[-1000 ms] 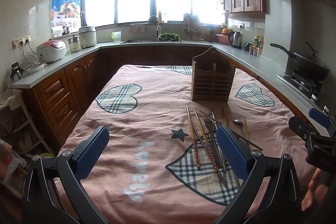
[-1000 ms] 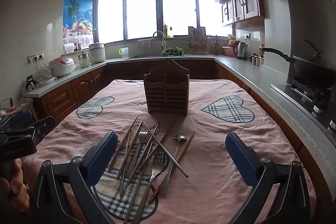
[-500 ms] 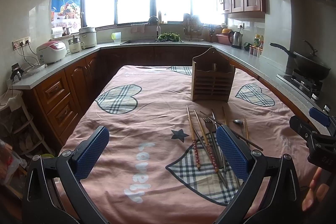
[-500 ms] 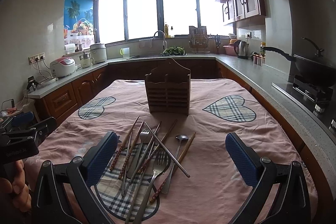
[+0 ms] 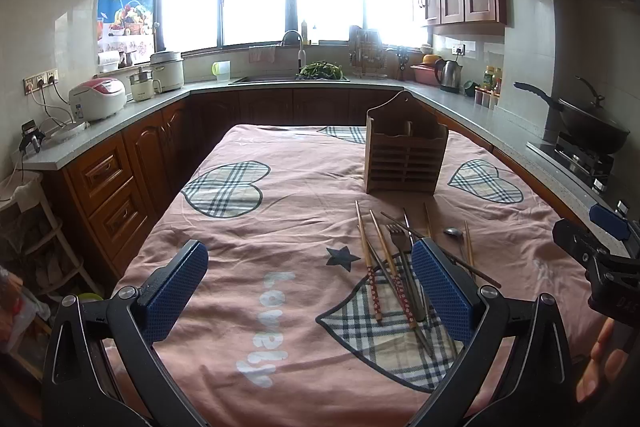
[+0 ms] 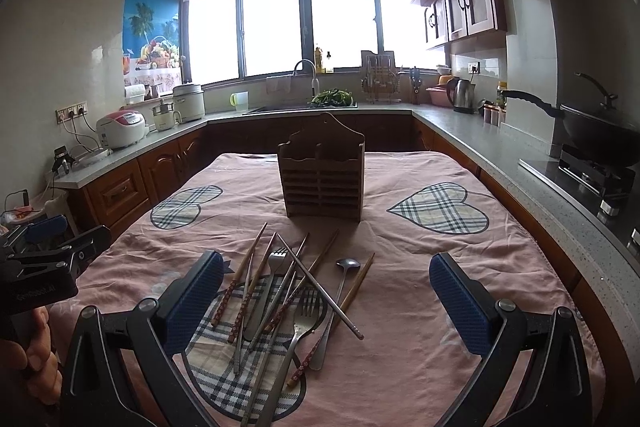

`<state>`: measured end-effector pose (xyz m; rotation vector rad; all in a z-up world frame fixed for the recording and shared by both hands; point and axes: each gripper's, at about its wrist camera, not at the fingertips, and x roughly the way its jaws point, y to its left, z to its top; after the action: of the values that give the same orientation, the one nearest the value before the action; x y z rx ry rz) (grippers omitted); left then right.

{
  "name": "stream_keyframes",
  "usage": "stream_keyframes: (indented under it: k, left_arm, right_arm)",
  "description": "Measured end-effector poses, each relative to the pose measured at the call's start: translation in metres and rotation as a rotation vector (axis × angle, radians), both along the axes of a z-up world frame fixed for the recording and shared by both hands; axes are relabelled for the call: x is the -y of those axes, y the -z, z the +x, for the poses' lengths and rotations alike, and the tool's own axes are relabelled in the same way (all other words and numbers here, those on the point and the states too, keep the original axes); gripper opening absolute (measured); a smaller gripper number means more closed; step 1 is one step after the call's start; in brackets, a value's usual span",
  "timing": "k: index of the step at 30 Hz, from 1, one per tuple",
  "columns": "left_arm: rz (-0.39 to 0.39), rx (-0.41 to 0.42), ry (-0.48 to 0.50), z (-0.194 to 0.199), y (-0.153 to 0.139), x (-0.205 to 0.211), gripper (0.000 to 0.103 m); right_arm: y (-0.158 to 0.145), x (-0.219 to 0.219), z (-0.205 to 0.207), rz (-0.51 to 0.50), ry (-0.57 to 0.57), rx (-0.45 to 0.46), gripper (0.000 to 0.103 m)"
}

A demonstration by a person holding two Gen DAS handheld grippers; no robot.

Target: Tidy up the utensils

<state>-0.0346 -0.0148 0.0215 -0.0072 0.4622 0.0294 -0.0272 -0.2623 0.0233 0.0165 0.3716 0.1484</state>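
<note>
Chopsticks [image 6: 244,283], forks [image 6: 302,323] and a spoon [image 6: 338,291] lie crossed in a loose heap on our pink-clothed worktop [image 6: 420,267], near the slatted wooden utensil holder [image 6: 322,183]. We hold left gripper [image 5: 308,291] and right gripper [image 6: 326,301] wide apart, empty.

From my remote station, the utensil pile [image 6: 288,303] lies on the table [image 6: 500,259] just before the upright wooden holder [image 6: 322,183], with my left gripper [image 5: 312,287] left of the pile, my right gripper [image 6: 326,301] above it.
</note>
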Motion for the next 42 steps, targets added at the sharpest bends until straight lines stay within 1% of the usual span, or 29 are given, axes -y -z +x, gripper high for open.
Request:
stream_keyframes:
  k: [14,22,25,28,30,33,38,39,41,42]
  left_arm:
    - [-0.004,-0.008,0.003,0.004,0.001,-0.002,0.103]
    - [-0.005,-0.031,0.010,0.013,0.005,-0.004,0.103]
    - [-0.018,-0.058,0.024,0.021,0.009,-0.004,0.103]
    - [-0.055,-0.106,0.047,0.034,0.017,-0.007,0.103]
    - [-0.066,-0.135,0.054,0.043,0.022,-0.009,0.103]
    - [-0.070,-0.179,0.069,0.060,0.030,-0.009,0.103]
    - [-0.120,-0.254,0.111,0.094,0.041,-0.011,0.103]
    - [-0.124,-0.264,0.113,0.102,0.043,-0.011,0.103]
    - [-0.128,-0.283,0.117,0.116,0.047,-0.011,0.103]
    - [-0.129,-0.293,0.118,0.123,0.049,-0.011,0.103]
  right_arm:
    - [0.002,-0.002,0.003,0.004,-0.008,-0.006,0.103]
    - [0.005,-0.001,0.008,0.013,-0.013,-0.020,0.103]
    - [0.007,0.001,0.013,0.016,-0.022,-0.035,0.103]
    - [0.011,0.003,0.020,0.022,-0.032,-0.061,0.103]
    - [0.013,0.005,0.027,0.031,-0.035,-0.082,0.103]
    - [0.018,0.010,0.040,0.045,-0.033,-0.117,0.103]
    - [0.029,0.021,0.069,0.086,-0.031,-0.190,0.102]
    - [0.032,0.024,0.074,0.094,-0.031,-0.202,0.101]
    - [0.037,0.028,0.086,0.108,-0.027,-0.231,0.093]
    - [0.039,0.031,0.092,0.118,-0.023,-0.246,0.088]
